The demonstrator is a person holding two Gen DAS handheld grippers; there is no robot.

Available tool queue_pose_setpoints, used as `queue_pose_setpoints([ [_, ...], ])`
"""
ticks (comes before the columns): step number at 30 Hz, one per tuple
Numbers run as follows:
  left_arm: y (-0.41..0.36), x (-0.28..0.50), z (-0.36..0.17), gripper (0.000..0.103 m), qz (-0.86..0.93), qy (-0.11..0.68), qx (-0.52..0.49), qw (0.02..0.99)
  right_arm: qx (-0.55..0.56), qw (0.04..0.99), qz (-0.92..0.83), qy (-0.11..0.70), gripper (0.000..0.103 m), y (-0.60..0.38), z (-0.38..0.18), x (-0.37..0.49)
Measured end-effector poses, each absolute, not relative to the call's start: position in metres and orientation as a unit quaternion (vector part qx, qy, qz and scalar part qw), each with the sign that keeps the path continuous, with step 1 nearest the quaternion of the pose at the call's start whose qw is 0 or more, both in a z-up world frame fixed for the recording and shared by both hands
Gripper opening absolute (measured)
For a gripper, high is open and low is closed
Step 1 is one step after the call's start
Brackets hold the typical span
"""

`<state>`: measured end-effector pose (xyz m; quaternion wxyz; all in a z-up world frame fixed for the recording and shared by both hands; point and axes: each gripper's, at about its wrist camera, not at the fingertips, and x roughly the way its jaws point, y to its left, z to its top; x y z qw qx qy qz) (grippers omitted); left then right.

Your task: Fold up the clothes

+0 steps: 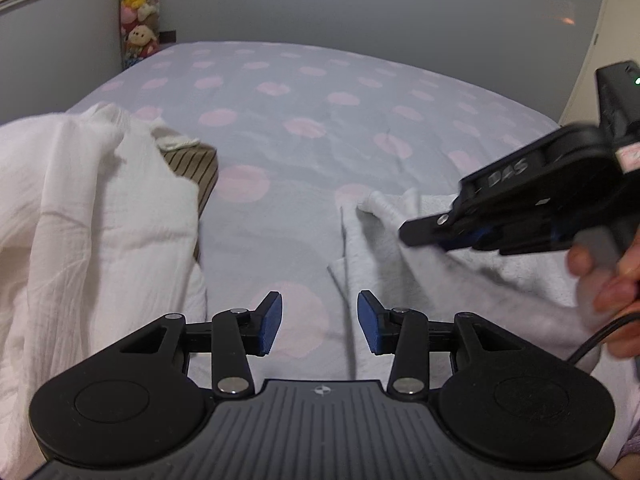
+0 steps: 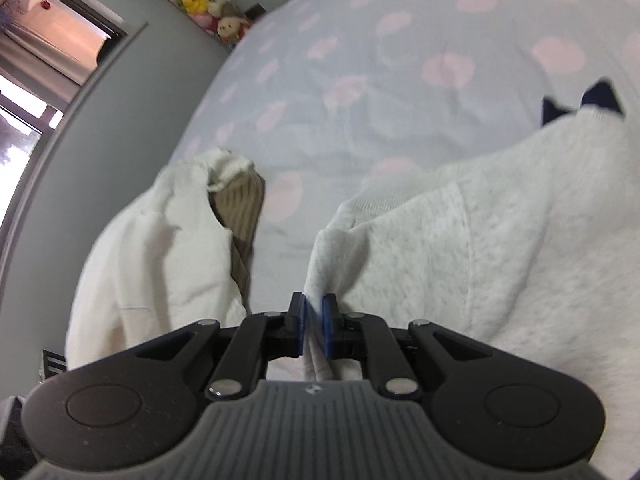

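Right wrist view: polka-dot bed under pale grey sweatshirt, spreading toward 2 o'clock; right gripper pinches its near edge. Left gripper half-open, empty (sweatshirt edge just past at 1 o'clock).

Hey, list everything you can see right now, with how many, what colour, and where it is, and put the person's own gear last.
bed sheet: one, pale grey with pink dots, covering the bed.
white garment: one, white, crumpled on the bed's left side.
striped cloth: one, tan with dark stripes, under the white garment.
sweatshirt: one, light grey, with a dark navy part at its far edge, on the bed's right side.
plush toys: several, yellow, pink and white, stacked by the far wall.
window: one, far left.
left gripper: black, blue fingers apart, nothing between them.
right gripper: black, shut on the sweatshirt's edge.
hand: one, holding the right gripper.
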<state>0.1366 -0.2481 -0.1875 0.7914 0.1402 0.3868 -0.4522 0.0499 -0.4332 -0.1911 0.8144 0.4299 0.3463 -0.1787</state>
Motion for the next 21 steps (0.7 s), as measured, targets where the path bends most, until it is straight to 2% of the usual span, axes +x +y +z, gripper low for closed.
queue_pose_setpoints([
  [9, -0.242, 0.138, -0.196, 0.039, -0.447, 0.403, 0.139, 0.786, 0.437, 0.798, -0.195, 0.366, 0.012, -0.430, -0.231, 0.070],
  [10, -0.241, 0.137, -0.194, 0.039, -0.446, 0.402, 0.140, 0.787, 0.439, 0.797, -0.194, 0.366, 0.017, -0.430, -0.231, 0.071],
  [13, -0.238, 0.131, -0.185, 0.039, -0.445, 0.397, 0.140, 0.790, 0.439, 0.809, -0.181, 0.347, 0.019, -0.427, -0.212, 0.065],
  [15, -0.235, 0.126, -0.177, 0.039, -0.445, 0.392, 0.142, 0.793, 0.435, 0.822, -0.165, 0.329, 0.026, -0.424, -0.192, 0.059],
  [20, -0.229, 0.112, -0.154, 0.040, -0.450, 0.378, 0.142, 0.797, 0.407, 0.850, -0.152, 0.298, 0.027, -0.420, -0.148, 0.027],
  [21, -0.230, 0.109, -0.151, 0.043, -0.452, 0.378, 0.142, 0.796, 0.398, 0.855, -0.155, 0.295, 0.027, -0.420, -0.142, 0.016],
])
